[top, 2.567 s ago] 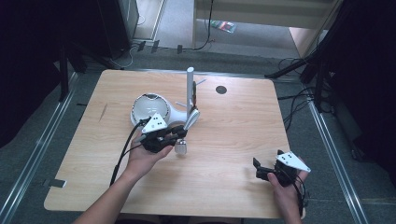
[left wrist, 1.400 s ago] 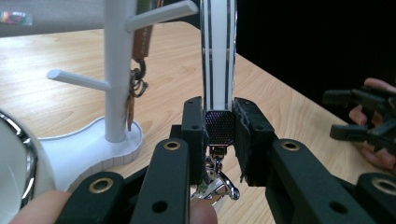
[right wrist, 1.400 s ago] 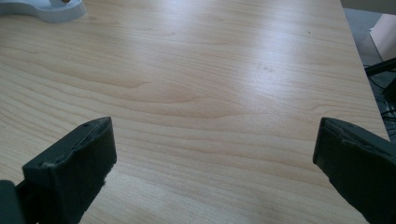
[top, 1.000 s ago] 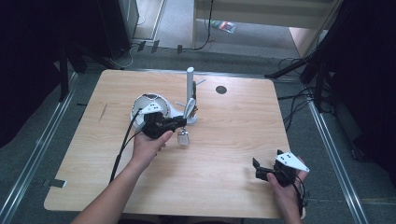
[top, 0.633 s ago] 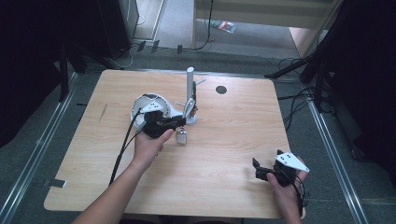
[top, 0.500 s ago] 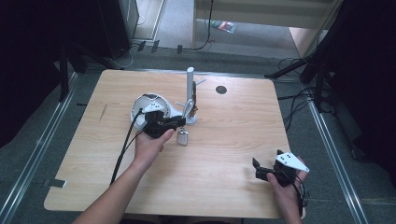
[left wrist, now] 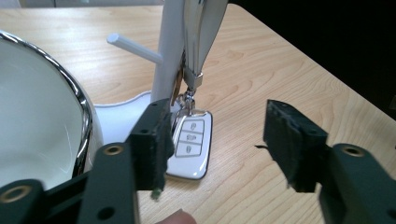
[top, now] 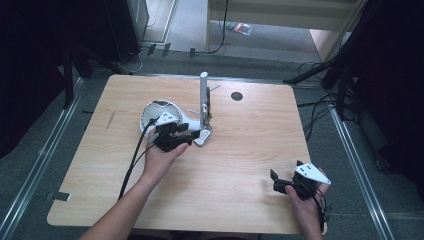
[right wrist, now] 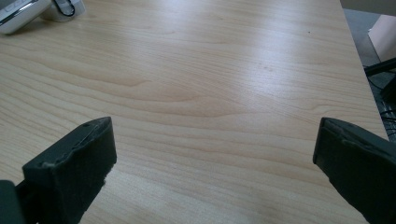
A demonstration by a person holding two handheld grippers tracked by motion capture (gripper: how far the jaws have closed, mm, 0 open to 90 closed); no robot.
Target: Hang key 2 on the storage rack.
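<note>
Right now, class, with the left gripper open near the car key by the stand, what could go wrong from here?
1. The key fob lies flat on the table, so the open left gripper may scrape the wood or slip off it.
2. The fob's ring appears linked to a strap at the white stand; pulling might tip the stand.
3. The white bowl sits close beside one jaw and could be knocked.

The bench [top: 240, 165] is evenly lit from above, while its surroundings are dark. In the right gripper view a pale glare lies across the wood. Close fingers [left wrist: 289, 140] look soft and blurred.
</note>
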